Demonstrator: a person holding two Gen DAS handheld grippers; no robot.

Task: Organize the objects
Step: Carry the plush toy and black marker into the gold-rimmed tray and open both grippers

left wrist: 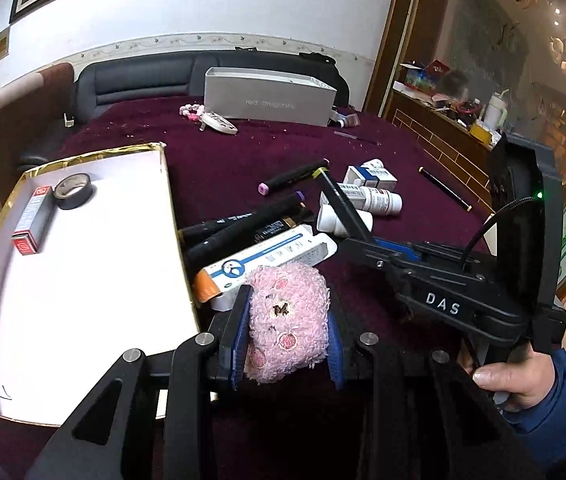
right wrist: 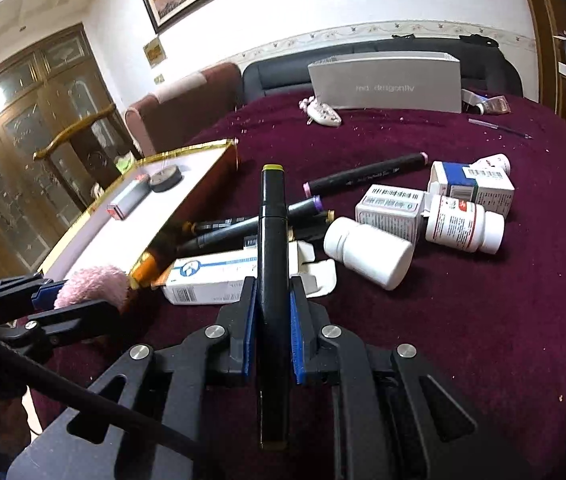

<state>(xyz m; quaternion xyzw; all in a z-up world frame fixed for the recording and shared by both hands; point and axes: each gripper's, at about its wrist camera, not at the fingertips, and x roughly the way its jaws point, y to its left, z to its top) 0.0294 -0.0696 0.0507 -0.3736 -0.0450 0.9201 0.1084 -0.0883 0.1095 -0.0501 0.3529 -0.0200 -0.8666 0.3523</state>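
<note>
Two items are held at once, one per tool. The left tool [left wrist: 289, 320] is pinched on a pink fluffy toy [left wrist: 287, 316], which is pressed between the blue pads at the lower centre of the left wrist view, clear of the maroon-covered counter [left wrist: 423, 160]; such a grip is judged to serve carriage toward the gold-edged white tray [left wrist: 83, 280] at the left of that frame. The right tool [right wrist: 271, 304] is pressed together on a black marker with a yellow cap [right wrist: 272, 240], held lengthwise along the fingers, its capped end projected toward the frame centre. In the tray a roll of black tape [left wrist: 72, 191] and a small red-ended box [left wrist: 31, 220] are already lodged at its upper corner, which suggests it as the collecting place. Just beside the tray's right edge, remaining markers [right wrist: 363, 176], a blue-and-white carton [right wrist: 219, 276] and white pill bottles [right wrist: 367, 254] are left unsorted, ahead of both tools.
</note>
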